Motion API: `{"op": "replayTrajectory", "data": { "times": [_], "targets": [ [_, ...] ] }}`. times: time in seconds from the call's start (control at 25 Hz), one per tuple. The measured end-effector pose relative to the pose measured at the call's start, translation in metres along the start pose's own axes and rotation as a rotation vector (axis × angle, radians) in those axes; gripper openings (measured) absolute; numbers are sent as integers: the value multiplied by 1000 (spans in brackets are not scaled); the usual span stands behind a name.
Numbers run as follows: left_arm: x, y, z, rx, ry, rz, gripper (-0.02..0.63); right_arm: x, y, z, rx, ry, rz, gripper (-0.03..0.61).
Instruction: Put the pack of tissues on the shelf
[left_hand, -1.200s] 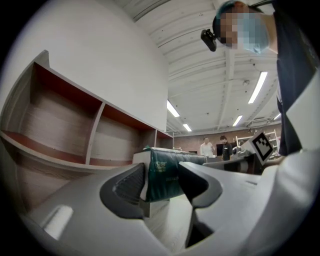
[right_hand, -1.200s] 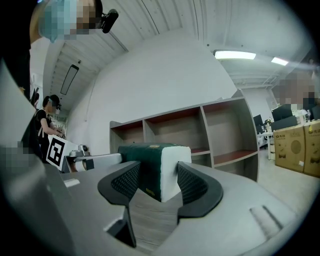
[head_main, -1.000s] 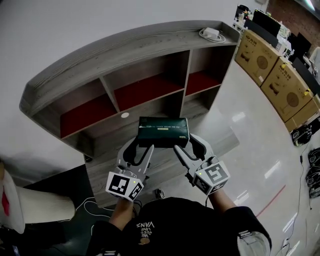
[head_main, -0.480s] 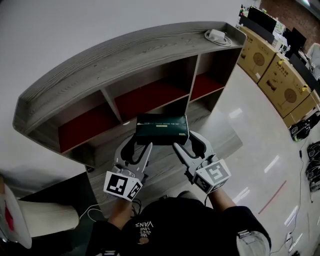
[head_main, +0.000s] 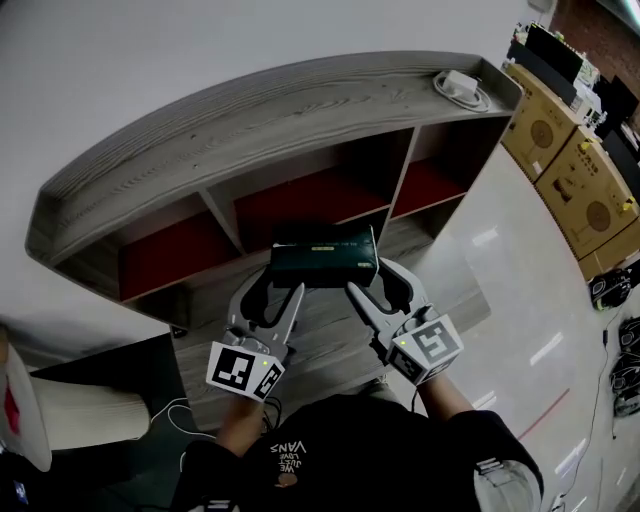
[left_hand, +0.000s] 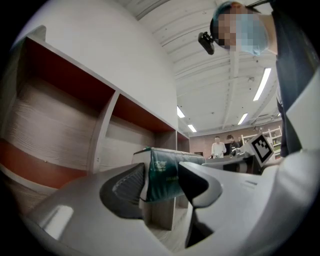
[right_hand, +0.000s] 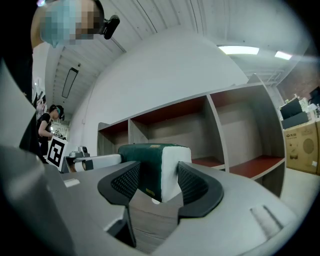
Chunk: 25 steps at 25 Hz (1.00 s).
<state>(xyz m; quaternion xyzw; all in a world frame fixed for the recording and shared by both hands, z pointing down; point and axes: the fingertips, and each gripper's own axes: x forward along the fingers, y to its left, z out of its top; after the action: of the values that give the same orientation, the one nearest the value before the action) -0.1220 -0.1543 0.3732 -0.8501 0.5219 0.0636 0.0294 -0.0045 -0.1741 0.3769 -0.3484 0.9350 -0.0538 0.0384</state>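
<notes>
A dark green pack of tissues (head_main: 323, 255) with a white end hangs in the air in front of the grey wooden shelf (head_main: 250, 110), level with the mouth of its middle red-floored compartment (head_main: 310, 195). My left gripper (head_main: 274, 290) is shut on the pack's left end and my right gripper (head_main: 375, 288) on its right end. In the left gripper view the pack (left_hand: 162, 172) sits squeezed in my left gripper (left_hand: 161, 181). In the right gripper view the pack (right_hand: 150, 165) is clamped in my right gripper (right_hand: 157, 182).
A white charger with its cable (head_main: 458, 87) lies on the shelf top at the right end. Cardboard boxes (head_main: 570, 170) stand along the right. A white seat (head_main: 60, 420) and floor cables (head_main: 185, 415) are at the lower left. Two people (left_hand: 225, 146) stand far off.
Both grippers have carried the pack forward toward the shelf. It now sits at the mouth of the middle compartment, where before it hung over the lower board.
</notes>
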Motion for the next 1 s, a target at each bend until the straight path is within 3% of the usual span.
{"op": "replayTrajectory", "data": {
  "times": [0.52,1.0],
  "targets": [
    [28,6,6,34,-18,207,235,36,-37,16,-27,21,210,225],
    [43,20,-4,31,-1,268,235,62,-55,13,-34,39,277,225]
  ]
}}
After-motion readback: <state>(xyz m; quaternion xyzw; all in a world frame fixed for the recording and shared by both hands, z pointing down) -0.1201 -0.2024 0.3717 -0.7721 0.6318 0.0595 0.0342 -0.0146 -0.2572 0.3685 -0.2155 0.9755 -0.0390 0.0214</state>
